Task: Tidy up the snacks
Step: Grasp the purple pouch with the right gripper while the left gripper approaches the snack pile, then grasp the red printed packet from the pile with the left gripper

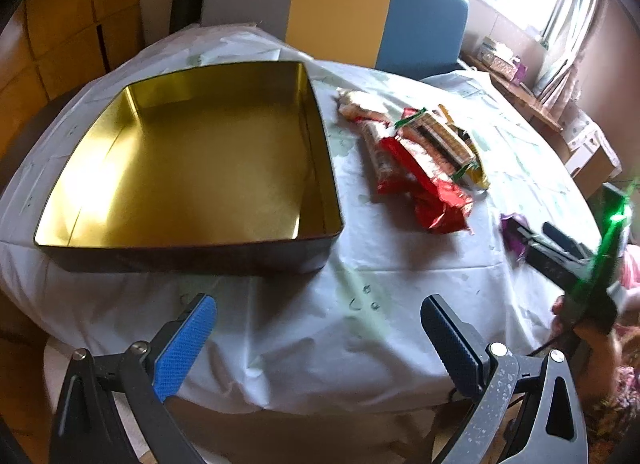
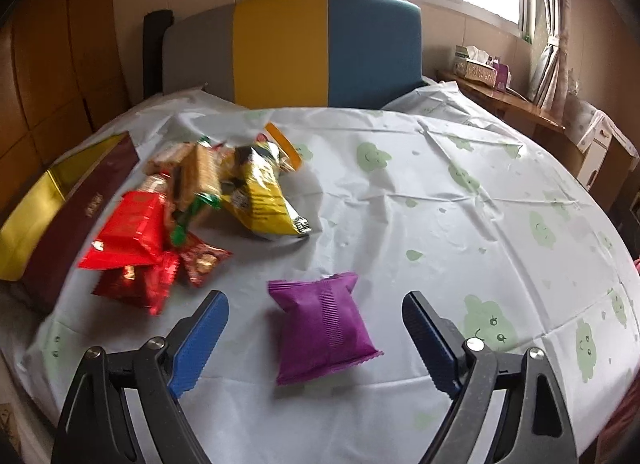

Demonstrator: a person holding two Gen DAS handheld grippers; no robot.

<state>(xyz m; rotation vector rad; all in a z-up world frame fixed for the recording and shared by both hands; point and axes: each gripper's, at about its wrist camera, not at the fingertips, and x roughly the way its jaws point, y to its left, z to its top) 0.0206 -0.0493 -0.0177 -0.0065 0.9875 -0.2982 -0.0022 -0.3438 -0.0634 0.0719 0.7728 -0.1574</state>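
The purple snack packet [image 2: 325, 327] lies on the tablecloth [image 2: 420, 204] between the unclenched right gripper [image 2: 316, 338] fingers, untouched; light, puffy and crushable, it is best pinched gently across its midsection

One open gold-lined tin [image 1: 192, 160] stands on the table [image 2: 400, 200]. Right of the tin lies one heap of snack packets: three red packets [image 2: 132, 228], one yellow bag [image 2: 260, 192], two clear-wrapped biscuit packs [image 2: 202, 176]. One purple packet [image 2: 324, 330] lies apart, further right of the tin
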